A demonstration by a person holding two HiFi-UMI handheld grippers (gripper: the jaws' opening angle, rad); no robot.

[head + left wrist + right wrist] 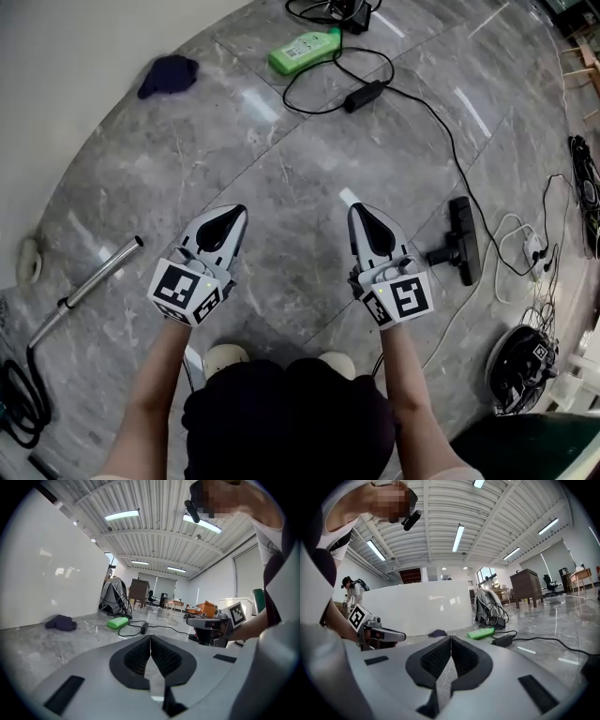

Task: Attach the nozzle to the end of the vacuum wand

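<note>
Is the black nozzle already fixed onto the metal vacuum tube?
No, the black nozzle lies on the floor at the right, well apart from the metal tube at the left.

Left hand-held gripper (230,220) and right hand-held gripper (361,217) side by side, jaws together, both empty

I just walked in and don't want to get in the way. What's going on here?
A person stands on the grey floor with a gripper in each hand. The left gripper and the right gripper are both shut and empty, held side by side in front of the body. The metal vacuum wand lies on the floor to the person's left and the black nozzle to the right. Neither is touched and they lie well apart, so the joining is not yet begun.
</note>
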